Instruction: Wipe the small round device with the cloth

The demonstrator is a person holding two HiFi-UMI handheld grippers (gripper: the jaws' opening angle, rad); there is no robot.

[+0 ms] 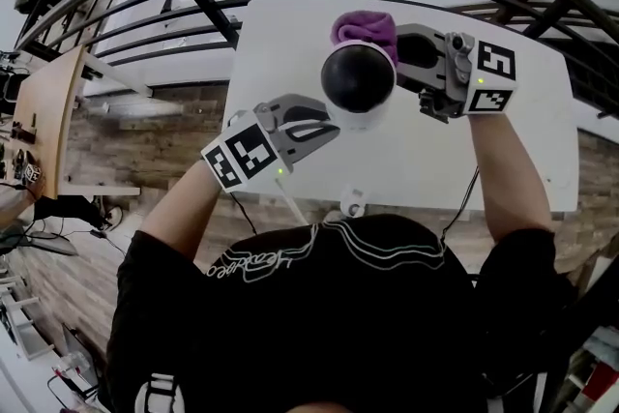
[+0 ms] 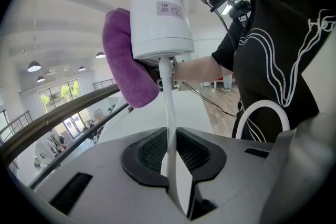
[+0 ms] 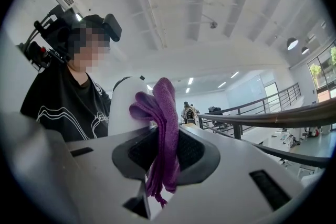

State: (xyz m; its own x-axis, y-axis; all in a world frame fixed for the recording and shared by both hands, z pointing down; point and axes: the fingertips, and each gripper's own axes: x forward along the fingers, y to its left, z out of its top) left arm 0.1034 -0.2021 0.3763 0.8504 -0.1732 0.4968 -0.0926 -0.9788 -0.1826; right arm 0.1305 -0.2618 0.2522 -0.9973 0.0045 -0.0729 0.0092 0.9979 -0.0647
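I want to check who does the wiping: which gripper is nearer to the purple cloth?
Right. The right gripper clamps the purple cloth itself. The left gripper is apart from it, shut on the white stem under the device.

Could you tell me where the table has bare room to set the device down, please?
The white table is bare left of the round white device and right of the right gripper. Crowded centre: left gripper, white cord, purple cloth.

Part of cloth (image 1: 365, 26) hidden behind small round device (image 1: 358, 77), lower end of white stem (image 2: 169, 107) under device buried inside left gripper (image 2: 170, 153), label (image 2: 170, 8) on device too blurred to read
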